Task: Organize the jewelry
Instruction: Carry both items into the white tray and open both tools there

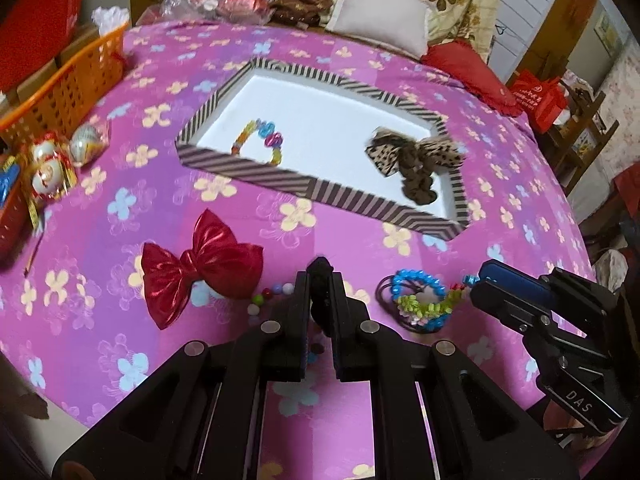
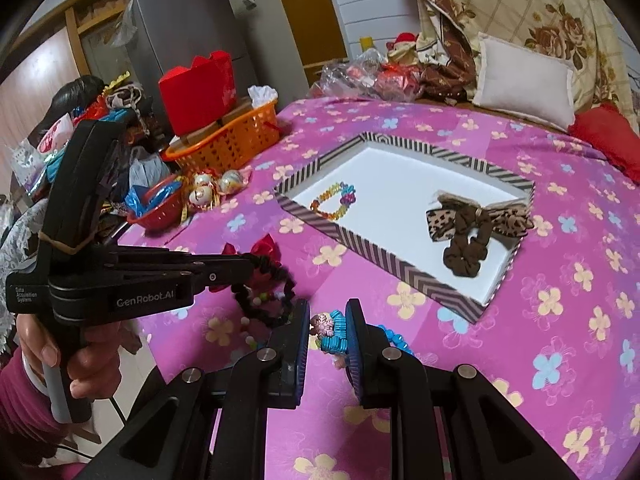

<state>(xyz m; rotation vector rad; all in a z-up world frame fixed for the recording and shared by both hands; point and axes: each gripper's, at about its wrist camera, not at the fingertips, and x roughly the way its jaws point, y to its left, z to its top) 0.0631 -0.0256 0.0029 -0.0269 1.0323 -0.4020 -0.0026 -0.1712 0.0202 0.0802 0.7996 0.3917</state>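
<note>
Two printed markings can be read: "GenRobot.AI" on the side of the left gripper (image 2: 256,268) in the right wrist view, with a small label beside it that appears to read "Data Acquisition System", and "DAS" on the body of the right gripper (image 1: 486,280) in the left wrist view.

The left gripper's fingers are seen pressed together on a black scrunchie (image 2: 266,300), which hangs from the tips as a loop above the pink flowered cloth (image 1: 352,46). The right gripper's (image 2: 328,330) fingers stand only slightly apart, and a blue coiled hair tie (image 2: 338,334) with a small pale flower charm is clamped between the blue pads (image 2: 354,344).

A striped box (image 1: 276,178) with a white floor is laid on the cloth beyond both grippers, its long axis running from upper left to lower right in both views. Inside it, a multicoloured bead bracelet (image 1: 260,140) is placed near the left end, and a leopard-print bow scrunchie (image 1: 416,160) near the right end, its brown loop pointing toward the near wall.

On the cloth outside the box, a red shiny bow (image 1: 200,268) is spread with its wings slanting from lower left to upper right, and a blue and green beaded band (image 1: 420,296) is left near the right gripper.
</note>
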